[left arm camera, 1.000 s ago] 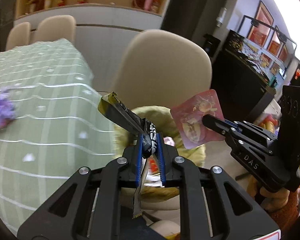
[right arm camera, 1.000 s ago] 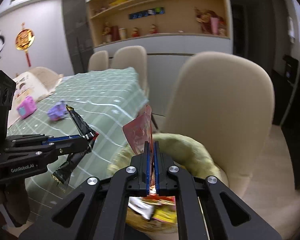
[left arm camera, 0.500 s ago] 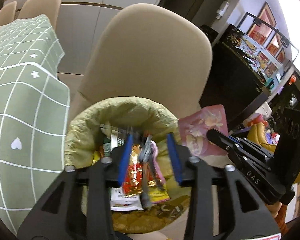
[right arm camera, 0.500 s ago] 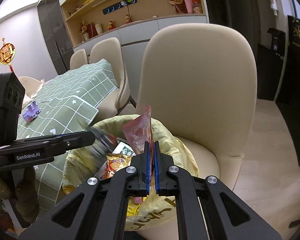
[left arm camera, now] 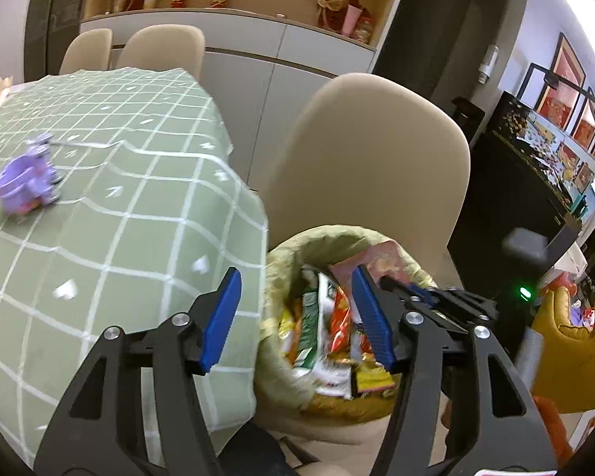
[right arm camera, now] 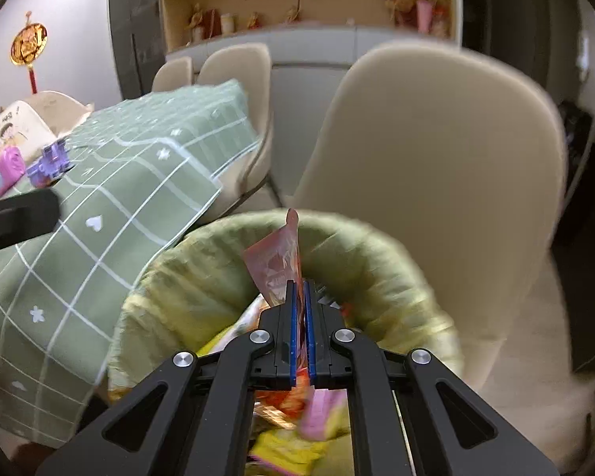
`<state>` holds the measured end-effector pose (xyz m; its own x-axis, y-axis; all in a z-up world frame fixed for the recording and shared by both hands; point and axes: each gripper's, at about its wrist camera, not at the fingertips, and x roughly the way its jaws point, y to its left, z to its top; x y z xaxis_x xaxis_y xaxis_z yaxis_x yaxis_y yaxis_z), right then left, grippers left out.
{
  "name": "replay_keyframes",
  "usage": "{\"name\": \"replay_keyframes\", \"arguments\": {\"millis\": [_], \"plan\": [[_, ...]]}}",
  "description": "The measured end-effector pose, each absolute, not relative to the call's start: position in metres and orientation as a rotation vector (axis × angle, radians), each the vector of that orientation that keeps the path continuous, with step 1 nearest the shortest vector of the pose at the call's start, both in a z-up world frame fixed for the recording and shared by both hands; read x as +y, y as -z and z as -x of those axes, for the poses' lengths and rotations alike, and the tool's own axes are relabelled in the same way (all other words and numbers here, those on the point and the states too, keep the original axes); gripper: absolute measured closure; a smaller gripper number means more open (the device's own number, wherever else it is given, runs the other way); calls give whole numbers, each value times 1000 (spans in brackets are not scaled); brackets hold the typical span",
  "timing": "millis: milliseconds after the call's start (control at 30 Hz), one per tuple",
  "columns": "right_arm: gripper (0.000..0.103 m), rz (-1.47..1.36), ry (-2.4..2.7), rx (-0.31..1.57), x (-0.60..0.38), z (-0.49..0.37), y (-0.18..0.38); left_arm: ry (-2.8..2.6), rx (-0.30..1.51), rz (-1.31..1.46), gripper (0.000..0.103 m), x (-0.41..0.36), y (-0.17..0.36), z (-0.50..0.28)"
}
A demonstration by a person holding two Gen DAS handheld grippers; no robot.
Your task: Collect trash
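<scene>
A trash bag with a yellow-green rim (left arm camera: pixel 297 244) sits on the seat of a beige chair, filled with several snack wrappers (left arm camera: pixel 321 325). My left gripper (left arm camera: pixel 295 273) hangs over the bag's near-left rim; its jaws are opening and nothing is between them. My right gripper (right arm camera: pixel 299 283) is shut on a pink wrapper (right arm camera: pixel 275 261) and holds it upright inside the bag's mouth (right arm camera: pixel 202 277). In the left wrist view the right gripper (left arm camera: pixel 392 283) reaches in from the right with the pink wrapper (left arm camera: pixel 380 254) at its tip.
A table with a green checked cloth (left arm camera: pixel 119 206) hangs close to the bag on the left. On it stand a purple toy (left arm camera: pixel 25 182) and a pink toy (right arm camera: pixel 6 170). The chair back (right arm camera: pixel 436 158) rises behind the bag. More chairs and a cabinet stand farther back.
My left gripper let go of the dark wrapper over the bag, opened wide and swung back towards the table. My right gripper sank with the pink wrapper into the bag's mouth.
</scene>
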<state>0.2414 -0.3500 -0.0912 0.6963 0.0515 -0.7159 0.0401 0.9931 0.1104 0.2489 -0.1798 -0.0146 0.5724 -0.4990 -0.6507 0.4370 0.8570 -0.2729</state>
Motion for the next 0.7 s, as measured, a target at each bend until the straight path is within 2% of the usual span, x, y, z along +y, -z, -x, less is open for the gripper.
{"name": "replay_keyframes", "arguments": {"millis": [200, 300, 433, 467, 500, 533, 567, 700], "plan": [[97, -228, -73, 952, -343, -250, 124, 533, 805, 133, 47, -144, 18, -236], [96, -250, -59, 947, -343, -244, 126, 534, 802, 147, 46, -131, 18, -226], [92, -264, -14, 907, -347, -229, 115, 519, 752, 161, 38, -106, 10, -207], [81, -259, -10, 890, -348, -224, 112, 514, 743, 159, 38, -103, 8, -204], [58, -248, -6, 860, -347, -219, 105, 508, 731, 154, 35, -98, 6, -199], [47, -240, -9, 839, -345, -212, 101, 502, 717, 146, 31, -92, 4, -192], [43, -232, -14, 818, -344, -207, 96, 495, 706, 137, 29, -87, 2, -186], [43, -209, -18, 777, -330, -179, 77, 456, 670, 107, 21, -70, -2, -158]]}}
